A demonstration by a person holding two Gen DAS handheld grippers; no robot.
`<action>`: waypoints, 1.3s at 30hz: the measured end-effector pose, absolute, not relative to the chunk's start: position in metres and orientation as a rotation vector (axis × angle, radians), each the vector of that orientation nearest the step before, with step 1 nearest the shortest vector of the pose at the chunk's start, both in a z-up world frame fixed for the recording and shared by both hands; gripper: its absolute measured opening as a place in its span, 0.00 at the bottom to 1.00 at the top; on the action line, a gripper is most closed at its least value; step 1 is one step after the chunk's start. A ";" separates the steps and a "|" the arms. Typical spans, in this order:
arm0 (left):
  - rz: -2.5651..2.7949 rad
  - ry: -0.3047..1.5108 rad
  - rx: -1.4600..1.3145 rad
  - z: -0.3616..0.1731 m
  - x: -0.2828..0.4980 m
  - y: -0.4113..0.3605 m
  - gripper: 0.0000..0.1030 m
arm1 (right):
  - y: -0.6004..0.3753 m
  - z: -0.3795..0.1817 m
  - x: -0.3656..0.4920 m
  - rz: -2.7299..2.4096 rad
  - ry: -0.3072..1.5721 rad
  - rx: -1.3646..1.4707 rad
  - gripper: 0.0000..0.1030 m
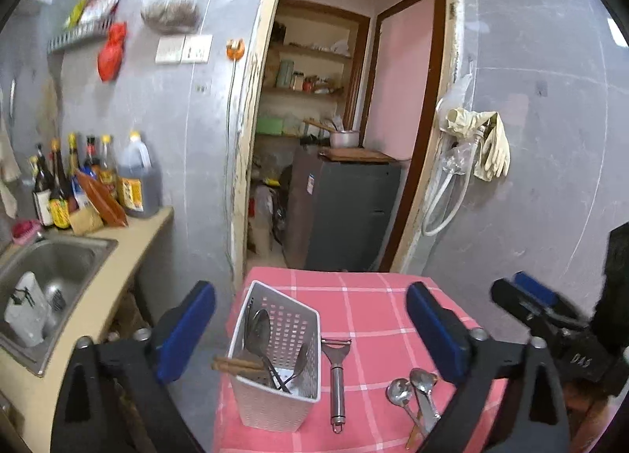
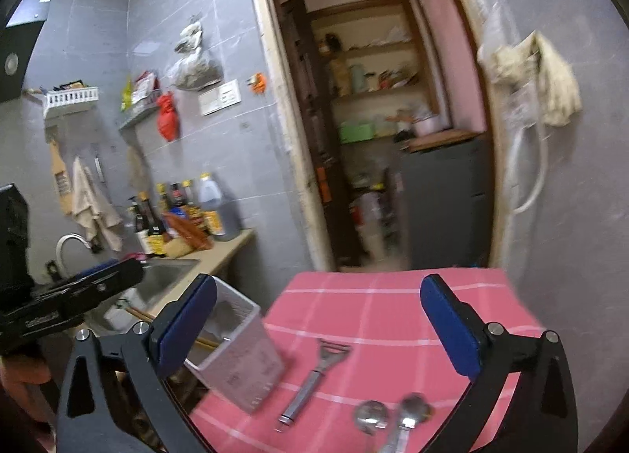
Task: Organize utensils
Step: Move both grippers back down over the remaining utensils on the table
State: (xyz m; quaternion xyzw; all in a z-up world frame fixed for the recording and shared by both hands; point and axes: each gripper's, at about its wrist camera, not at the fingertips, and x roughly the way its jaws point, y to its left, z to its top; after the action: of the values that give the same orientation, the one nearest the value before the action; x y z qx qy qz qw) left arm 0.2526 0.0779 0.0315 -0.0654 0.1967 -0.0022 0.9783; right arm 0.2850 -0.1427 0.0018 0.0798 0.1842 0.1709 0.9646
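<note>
A white perforated utensil holder (image 1: 275,354) (image 2: 236,354) stands at the left edge of a table under a pink checked cloth (image 1: 373,307) (image 2: 385,311). It holds a ladle, dark utensils and wooden chopsticks (image 1: 236,365). Right of it a steel peeler (image 1: 336,374) (image 2: 310,382) lies on the cloth. Two steel spoons (image 1: 412,394) (image 2: 393,417) rest further right. My left gripper (image 1: 310,327) is open, hovering above the holder and peeler with nothing between its blue pads. My right gripper (image 2: 318,319) is open too, above the peeler and spoons, empty.
A steel sink (image 1: 51,272) (image 2: 165,276) is set in a beige counter on the left, with sauce bottles (image 1: 90,178) (image 2: 181,213) behind it. Beyond the table an open doorway shows a dark cabinet (image 1: 346,213) and shelves. Rubber gloves (image 1: 483,142) hang on the right wall.
</note>
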 end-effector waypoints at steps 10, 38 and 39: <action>-0.010 0.373 -0.065 0.011 0.209 0.034 1.00 | -0.189 0.001 0.237 0.225 0.387 0.106 0.99; -0.153 0.909 -0.312 -0.139 0.205 0.006 0.94 | -0.233 -0.147 0.240 0.274 0.897 0.166 0.99; -0.163 0.921 -0.323 -0.142 0.206 0.005 0.87 | -0.232 -0.150 0.242 0.280 0.907 0.170 0.99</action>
State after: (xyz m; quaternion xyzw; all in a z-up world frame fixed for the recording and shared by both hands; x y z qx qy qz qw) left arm 0.2057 0.0051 -0.1423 -0.1551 0.4419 -0.0780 0.8801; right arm 0.2416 -0.2324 -0.1505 0.0819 0.4362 0.1348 0.8859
